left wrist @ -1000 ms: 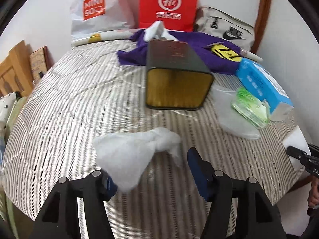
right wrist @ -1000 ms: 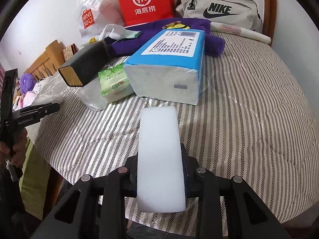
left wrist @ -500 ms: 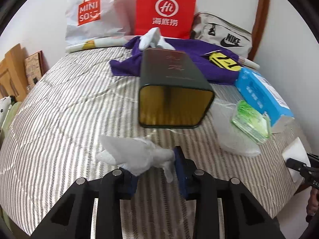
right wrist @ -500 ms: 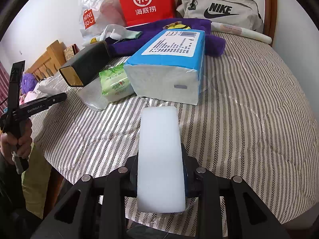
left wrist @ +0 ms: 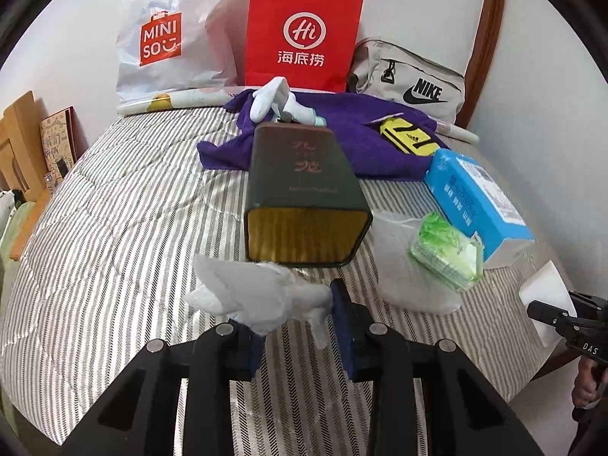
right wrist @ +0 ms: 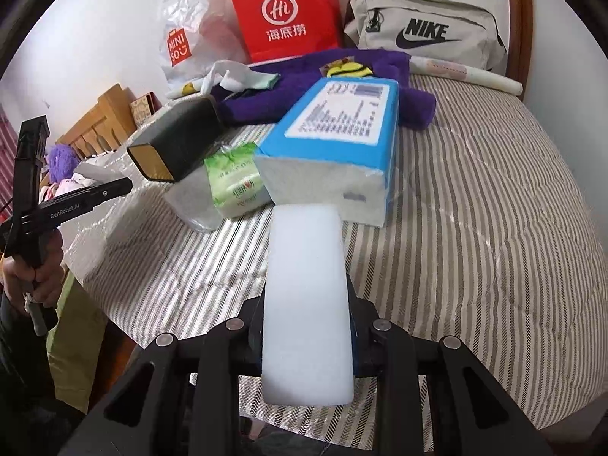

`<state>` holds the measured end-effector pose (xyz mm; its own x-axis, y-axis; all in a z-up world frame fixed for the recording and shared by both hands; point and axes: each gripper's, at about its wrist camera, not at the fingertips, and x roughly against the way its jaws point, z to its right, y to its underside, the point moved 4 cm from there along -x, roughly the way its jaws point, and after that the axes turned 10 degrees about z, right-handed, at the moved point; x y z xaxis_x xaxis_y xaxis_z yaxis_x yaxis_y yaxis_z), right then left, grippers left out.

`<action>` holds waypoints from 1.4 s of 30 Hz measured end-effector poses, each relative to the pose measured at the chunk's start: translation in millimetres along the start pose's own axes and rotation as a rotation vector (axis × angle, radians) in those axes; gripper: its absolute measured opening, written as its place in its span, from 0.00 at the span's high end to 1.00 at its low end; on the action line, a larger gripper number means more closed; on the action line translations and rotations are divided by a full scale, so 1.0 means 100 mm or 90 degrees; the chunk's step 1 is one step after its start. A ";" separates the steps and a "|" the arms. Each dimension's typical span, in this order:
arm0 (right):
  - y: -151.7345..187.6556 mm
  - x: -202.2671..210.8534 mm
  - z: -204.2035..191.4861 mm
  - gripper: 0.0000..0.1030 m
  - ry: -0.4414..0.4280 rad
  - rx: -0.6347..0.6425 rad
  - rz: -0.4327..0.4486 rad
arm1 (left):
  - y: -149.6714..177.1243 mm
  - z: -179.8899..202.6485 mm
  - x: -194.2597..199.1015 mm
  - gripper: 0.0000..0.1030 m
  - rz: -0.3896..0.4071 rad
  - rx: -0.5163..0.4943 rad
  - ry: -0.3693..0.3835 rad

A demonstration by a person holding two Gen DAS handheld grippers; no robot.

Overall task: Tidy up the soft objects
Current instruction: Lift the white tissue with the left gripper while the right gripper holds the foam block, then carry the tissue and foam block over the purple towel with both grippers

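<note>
A crumpled white cloth point(left wrist: 262, 296) hangs just above the striped bed cover point(left wrist: 114, 228), with my left gripper point(left wrist: 296, 315) shut on it. Right behind it a dark box point(left wrist: 304, 197) lies on its side, its gold open end facing me. My right gripper point(right wrist: 306, 323) is shut on a white foam block point(right wrist: 307, 296) that sticks out forward over the bed's front edge. That block point(left wrist: 547, 296) also shows at the right edge of the left wrist view. The left tool's handle point(right wrist: 76, 201) is at the far left, held by a hand point(right wrist: 34, 277).
A blue tissue pack point(right wrist: 334, 159), a green tissue pack point(right wrist: 235, 182) and a clear plastic bag point(left wrist: 399, 277) lie right of the box. Behind are a purple garment point(left wrist: 342, 144), white socks point(left wrist: 277, 102), a red paper bag point(left wrist: 304, 34), a Miniso bag point(left wrist: 167, 45) and a Nike bag point(left wrist: 410, 83).
My left gripper closed on the white cloth, then lifted it off the cover and carried it closer to the box's open end. The right gripper and its foam block stayed put.
</note>
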<state>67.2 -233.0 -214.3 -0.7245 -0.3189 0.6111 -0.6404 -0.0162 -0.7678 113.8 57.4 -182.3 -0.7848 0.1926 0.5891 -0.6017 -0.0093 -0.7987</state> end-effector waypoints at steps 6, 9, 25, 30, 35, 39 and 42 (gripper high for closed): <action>-0.29 0.12 -0.06 0.72 -0.016 0.017 0.030 | -0.22 -0.04 0.11 0.71 0.007 0.029 0.016; -0.49 0.15 -0.08 0.72 -0.029 0.020 0.048 | -0.34 -0.03 0.13 0.71 0.007 0.030 0.019; -1.62 -0.32 -0.06 0.72 -0.050 0.033 0.076 | -1.01 0.01 -0.24 0.71 -0.023 0.016 -0.007; -1.87 -0.57 0.01 0.72 -0.043 0.023 0.070 | -1.20 0.01 -0.46 0.71 -0.040 0.023 0.000; -2.08 -0.86 0.08 0.72 -0.042 0.014 0.055 | -1.41 0.05 -0.65 0.71 -0.047 0.021 0.004; -2.20 -1.09 0.15 0.72 -0.037 0.006 0.043 | -1.57 0.07 -0.88 0.71 -0.063 0.030 0.011; -2.25 -1.27 0.19 0.71 -0.030 0.003 0.026 | -1.61 0.09 -1.04 0.70 -0.079 0.029 0.013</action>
<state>308.1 -207.4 -123.1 -0.7375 -0.3641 0.5689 -0.6086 -0.0070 -0.7935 290.6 30.3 -113.8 -0.7016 0.2142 0.6796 -0.7000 -0.0289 -0.7135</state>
